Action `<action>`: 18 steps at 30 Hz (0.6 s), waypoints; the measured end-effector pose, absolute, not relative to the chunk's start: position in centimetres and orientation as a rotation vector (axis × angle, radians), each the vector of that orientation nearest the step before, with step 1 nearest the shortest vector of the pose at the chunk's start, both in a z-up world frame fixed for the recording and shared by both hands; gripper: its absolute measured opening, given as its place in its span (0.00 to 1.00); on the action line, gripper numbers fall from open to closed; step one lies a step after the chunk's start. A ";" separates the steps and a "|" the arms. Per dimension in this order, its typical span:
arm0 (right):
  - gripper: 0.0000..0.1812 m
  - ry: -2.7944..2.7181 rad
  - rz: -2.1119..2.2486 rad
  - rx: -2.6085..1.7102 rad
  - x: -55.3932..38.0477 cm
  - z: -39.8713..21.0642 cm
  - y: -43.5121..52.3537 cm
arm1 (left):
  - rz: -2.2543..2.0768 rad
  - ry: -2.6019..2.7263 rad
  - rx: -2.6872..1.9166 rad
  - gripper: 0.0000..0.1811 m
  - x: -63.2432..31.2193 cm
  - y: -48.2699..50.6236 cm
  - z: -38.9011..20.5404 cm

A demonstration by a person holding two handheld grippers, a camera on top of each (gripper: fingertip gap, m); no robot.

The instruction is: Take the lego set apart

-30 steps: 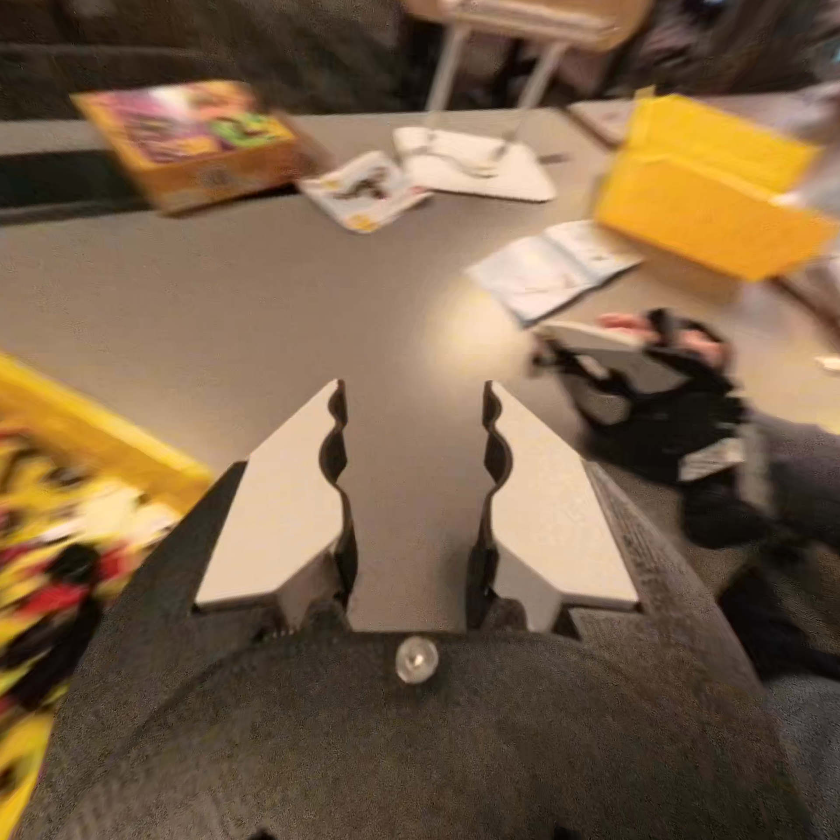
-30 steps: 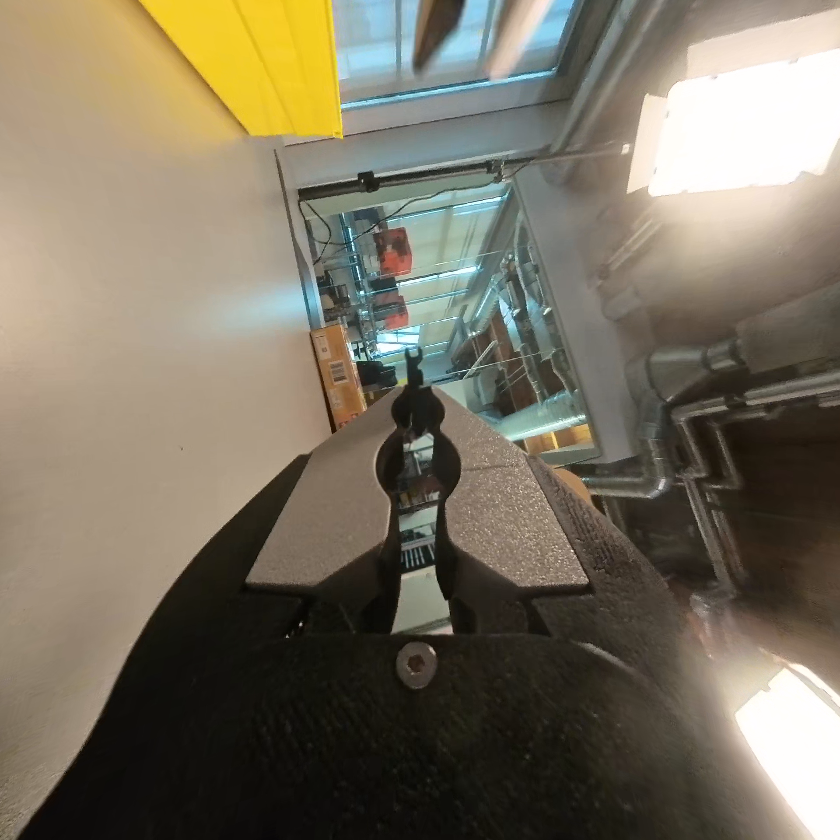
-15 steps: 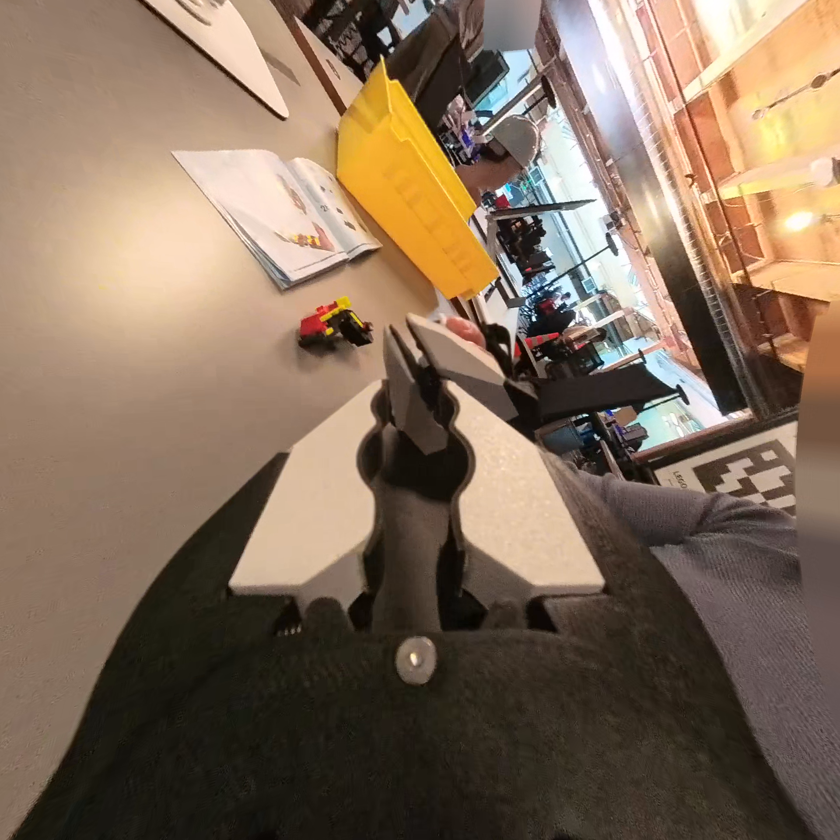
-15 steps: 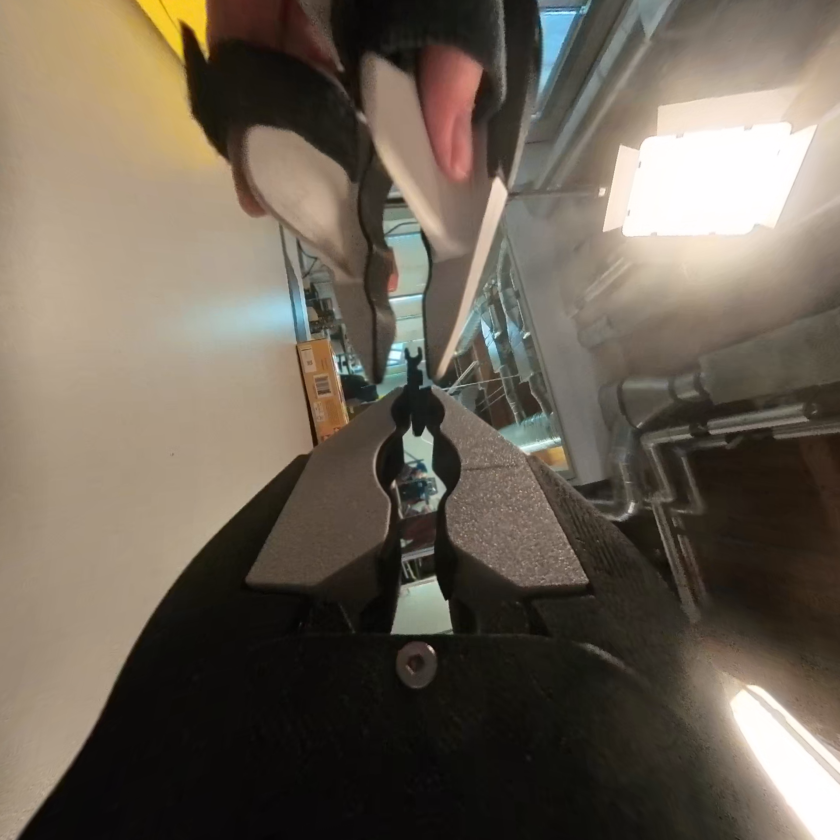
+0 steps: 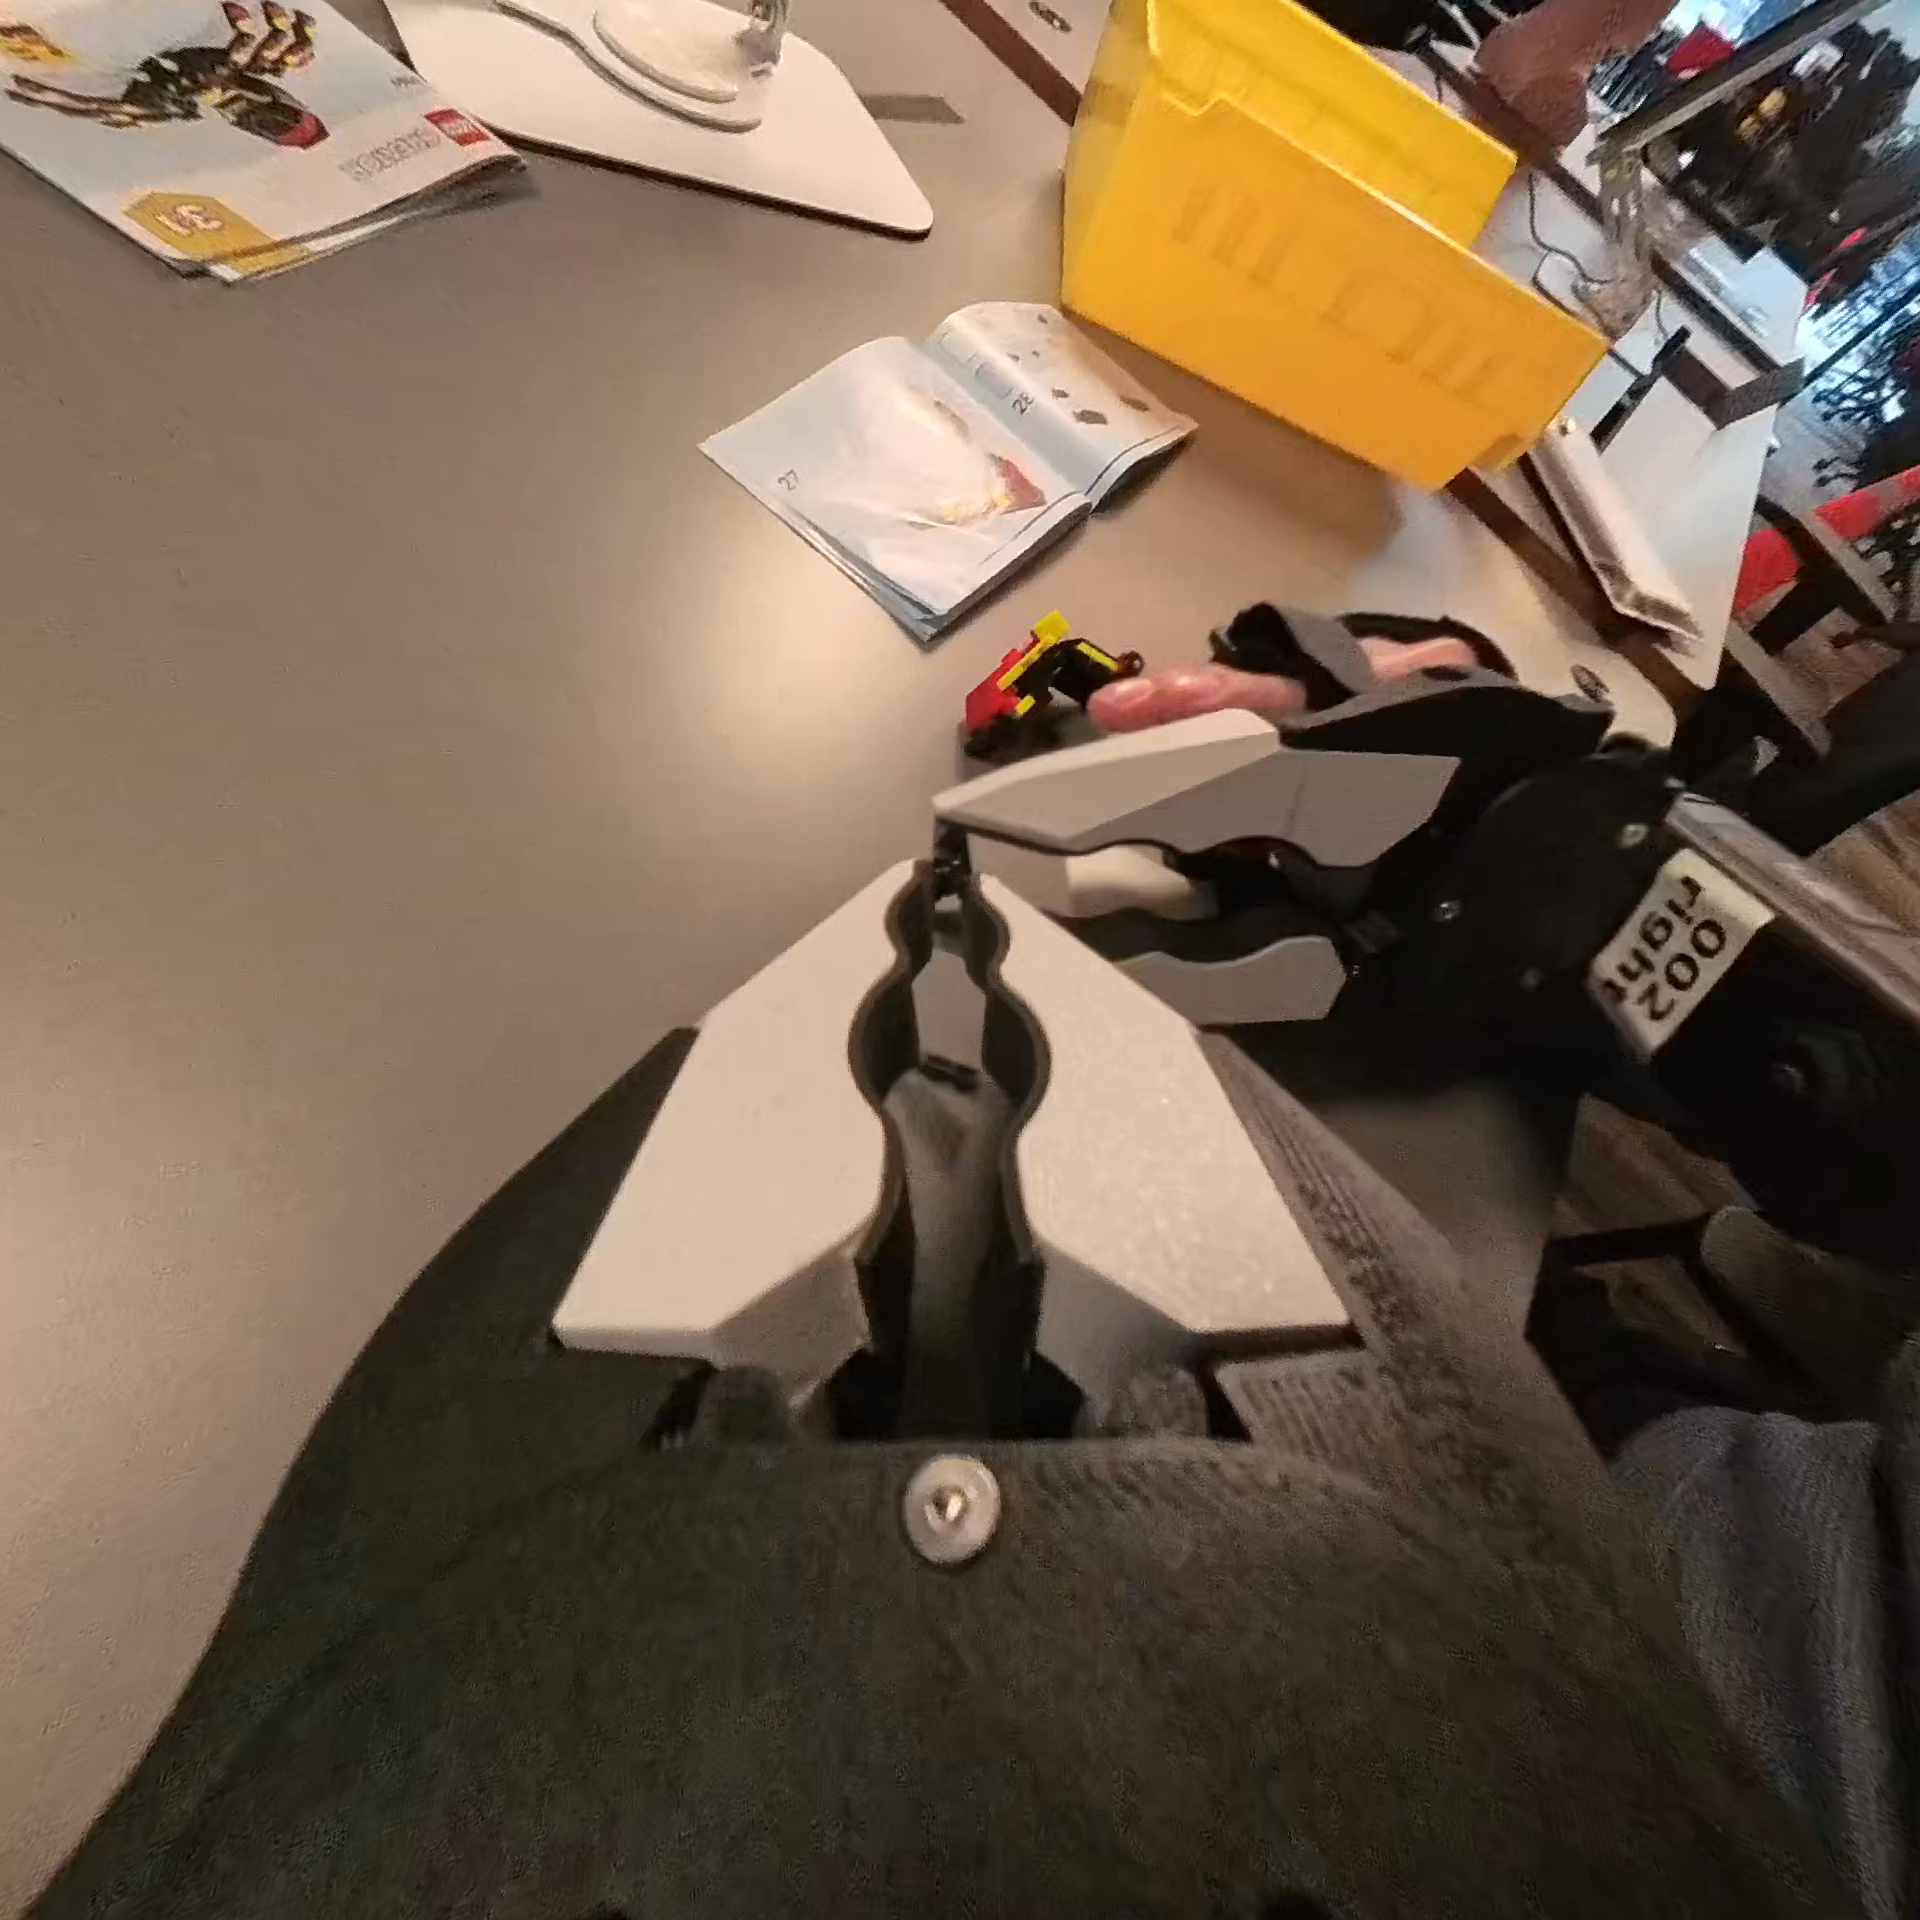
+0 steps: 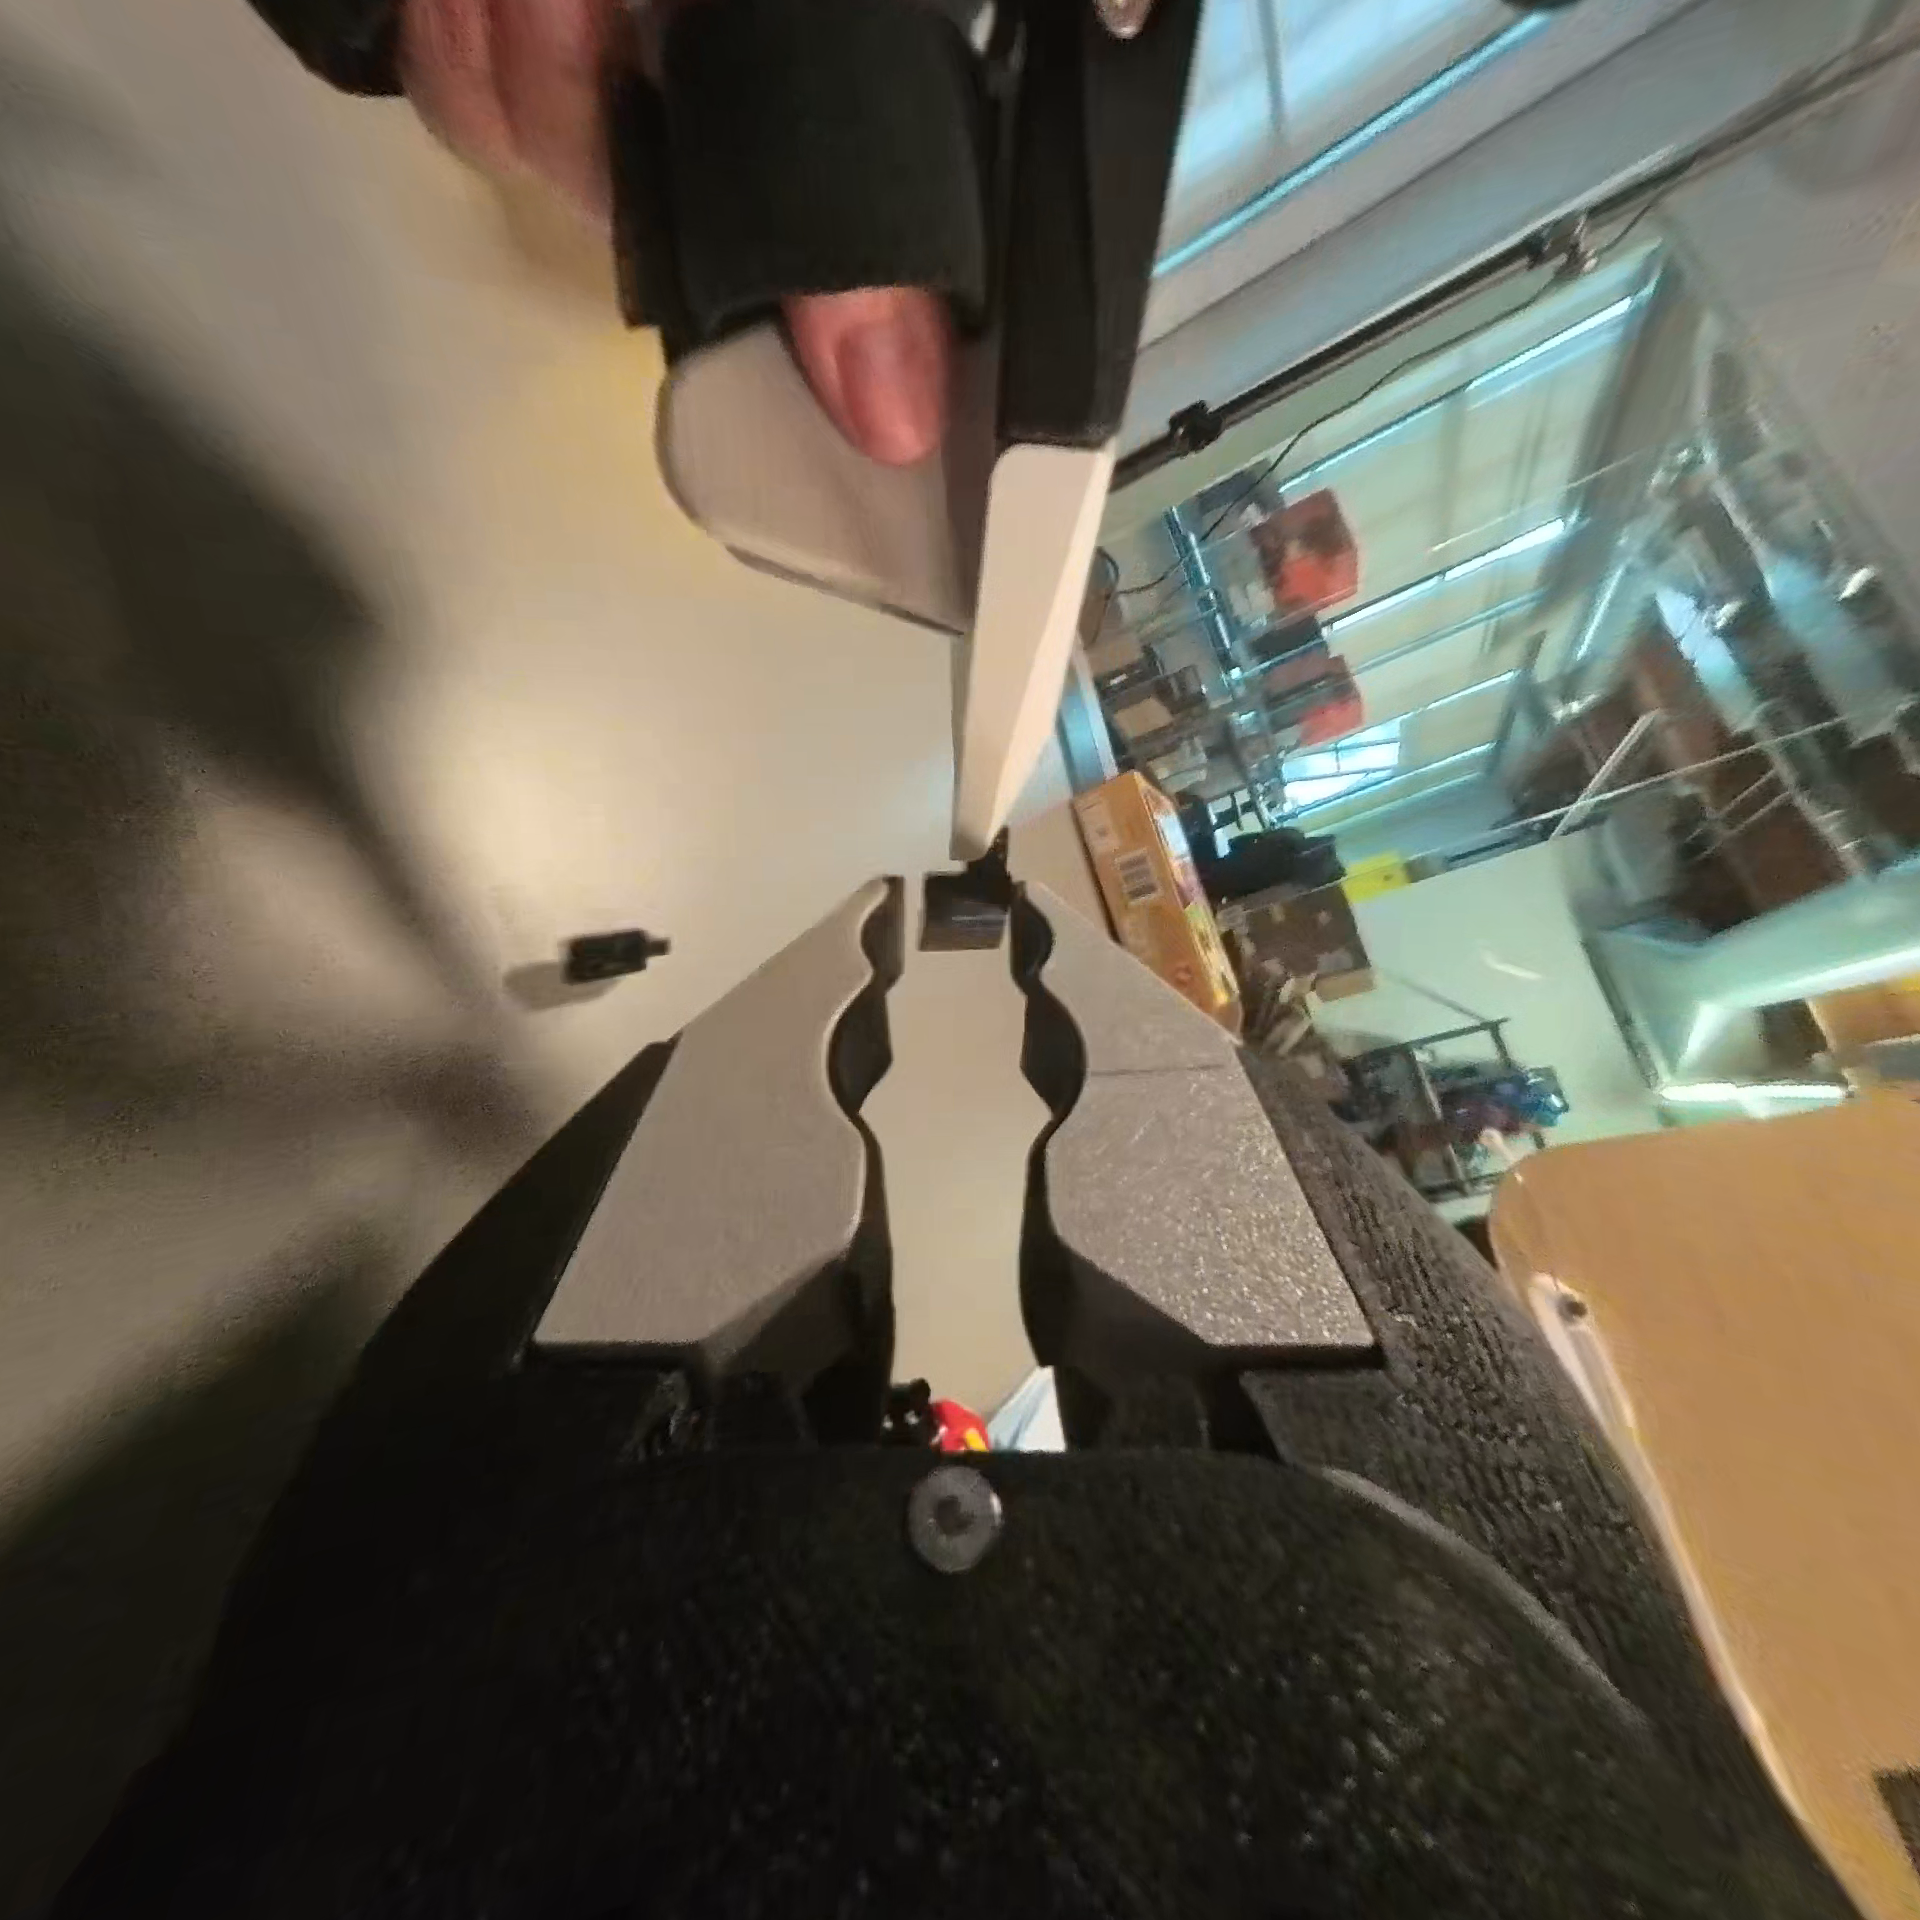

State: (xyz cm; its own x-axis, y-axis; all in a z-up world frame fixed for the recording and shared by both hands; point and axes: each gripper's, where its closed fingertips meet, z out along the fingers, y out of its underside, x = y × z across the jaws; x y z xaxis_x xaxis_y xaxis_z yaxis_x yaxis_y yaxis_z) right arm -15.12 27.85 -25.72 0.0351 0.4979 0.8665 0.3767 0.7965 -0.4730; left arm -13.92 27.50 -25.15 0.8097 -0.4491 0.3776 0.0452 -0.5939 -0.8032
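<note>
In the left wrist view my left gripper [image 5: 948, 883] is shut on a small black lego piece [image 5: 948, 871], pinched at the very tips. A finger [image 5: 1101, 779] of my right gripper meets the piece from the right. In the right wrist view my right gripper [image 6: 956, 891] is open. The black piece [image 6: 961, 920] stands between its tips with a gap at the left pad. A left gripper finger [image 6: 1023, 644] comes down from above onto the piece. The red, yellow and black lego model [image 5: 1029, 681] lies on the grey table [image 5: 416, 623] beyond both grippers.
Another small black piece [image 6: 613, 951] lies loose on the table left of my right gripper. A yellow bin [image 5: 1299, 260], an open instruction booklet [image 5: 935, 457], a second booklet [image 5: 239, 135] and a white board [image 5: 675, 104] lie farther back. An orange box [image 6: 1153, 883] stands at the table's far end. My two grippers' fingertips are within a few centimetres of each other.
My left gripper swung over to the right gripper and shut on the black piece the right one held. The right gripper's jaws have opened off the piece.
</note>
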 end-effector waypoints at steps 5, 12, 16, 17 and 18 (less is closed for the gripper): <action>0.08 -1.618 0.139 -0.783 -15.1 -26.5 27.9 | -0.695 0.357 -2.116 0.02 -13.6 27.3 -26.0; 0.08 -1.687 0.353 -0.904 -14.1 -27.0 27.6 | -0.432 0.355 -2.120 0.02 -18.0 27.4 -26.8; 0.08 -1.612 0.312 -0.917 -13.7 -26.5 29.1 | -0.298 0.239 -1.991 0.02 -20.9 26.0 -22.7; 0.08 -1.607 0.279 -0.907 -13.7 -26.6 29.4 | -0.194 0.170 -1.952 0.02 -23.1 25.4 -21.1; 0.08 -1.604 0.246 -0.896 -13.7 -26.6 29.6 | -0.079 0.083 -1.919 0.02 -25.8 24.6 -19.7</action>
